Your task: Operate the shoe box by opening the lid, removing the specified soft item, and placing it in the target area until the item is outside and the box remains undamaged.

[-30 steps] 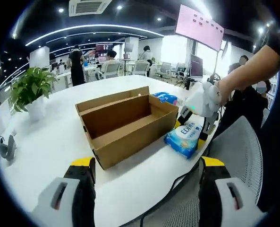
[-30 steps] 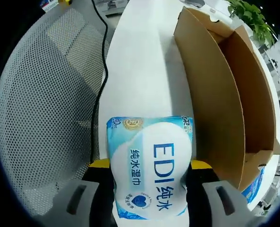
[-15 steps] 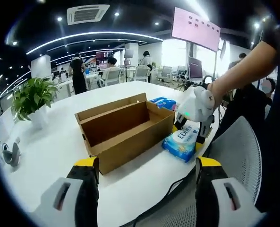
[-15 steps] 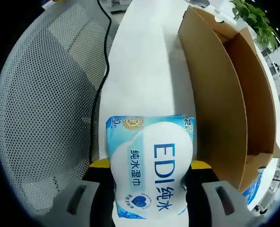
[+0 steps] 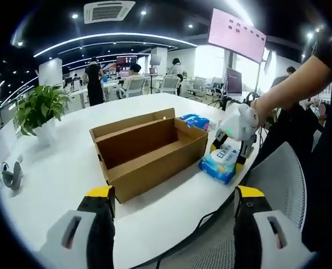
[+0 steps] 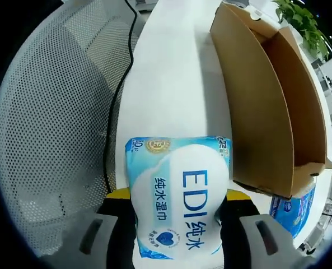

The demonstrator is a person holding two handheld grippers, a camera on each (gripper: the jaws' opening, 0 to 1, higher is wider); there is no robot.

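Wipes pack (image 6: 178, 202) printed "EDI" sits clamped in right hand-held gripper (image 6: 177, 224); left hand-held gripper (image 5: 174, 224) gapes wide.

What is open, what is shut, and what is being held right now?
Shoe box: open, empty inside, upright on the white table.
Wipes pack: outside the box, gripped.
Right gripper: shut on the wipes pack.
Left gripper: open, holding nothing.
Second blue pack: lying behind the box.
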